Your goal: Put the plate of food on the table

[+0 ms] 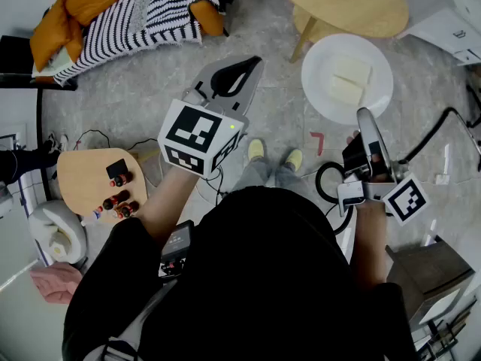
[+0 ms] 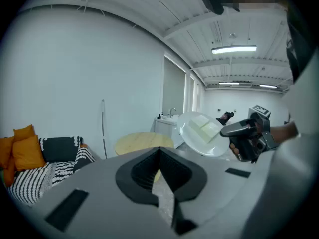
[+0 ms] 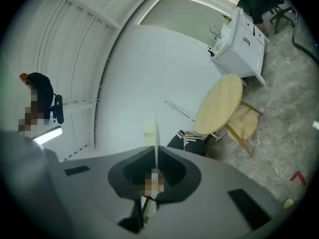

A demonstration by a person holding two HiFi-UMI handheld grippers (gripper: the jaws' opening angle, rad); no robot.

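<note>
Item: plate [image 1: 319, 66] of food, white and round, carrying two pale slabs of food [image 1: 347, 81].
- Hanging in the air on the near side of the round wooden table [image 1: 353, 6], just short of its edge and not resting on it.
- Showing tilted in the left gripper view, plate [image 2: 187, 128] and food [image 2: 205, 130] facing that camera, to the right of the table [image 2: 139, 143].

Right gripper [image 1: 366, 122]: pinching the near rim of the plate.
- Jaws pressing on the plate [image 3: 156, 138], seen edge-on as a thin white line running up from the right gripper [image 3: 155, 163], with the table [image 3: 219, 103] beyond.

Left gripper [image 1: 244, 70]: pressed together, holding nothing.
- Hovering well left of the table, apart from the plate.
- Pointing toward the table from the left gripper [image 2: 159, 153], jaws meeting at the tip.

Striped blanket [image 1: 143, 13]: lying far left of the table.
</note>
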